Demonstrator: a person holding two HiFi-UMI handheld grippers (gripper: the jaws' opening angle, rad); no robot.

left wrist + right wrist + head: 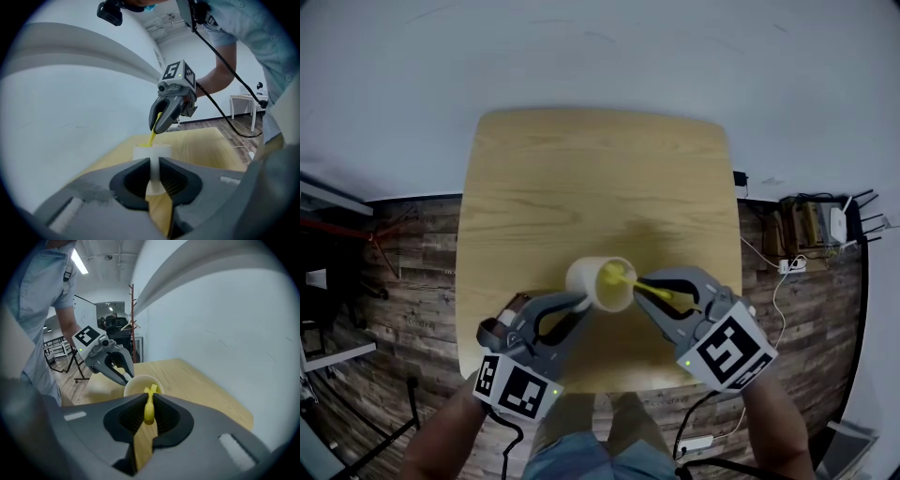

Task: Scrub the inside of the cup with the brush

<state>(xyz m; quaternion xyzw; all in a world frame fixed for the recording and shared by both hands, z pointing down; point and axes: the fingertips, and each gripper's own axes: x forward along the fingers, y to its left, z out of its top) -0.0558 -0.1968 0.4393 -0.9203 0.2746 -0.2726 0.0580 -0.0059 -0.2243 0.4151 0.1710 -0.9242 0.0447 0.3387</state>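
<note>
A cream cup (598, 283) is tilted over the wooden table (581, 178), its mouth turned toward my right. My left gripper (581, 303) is shut on the cup's handle (155, 173); the cup body (152, 151) shows just beyond the jaws. My right gripper (649, 288) is shut on the yellow brush (630, 282) by its handle (149, 409). The brush head (151, 391) reaches inside the cup (142, 383). In the left gripper view the brush (153, 137) slants down from the right gripper (158, 127) into the cup's mouth.
The table is bare apart from the cup. White walls stand behind it, dark plank floor around it. Cables, a power strip (794, 265) and a box of items lie on the floor at the right. A coat stand (131, 324) stands behind the left gripper (124, 376).
</note>
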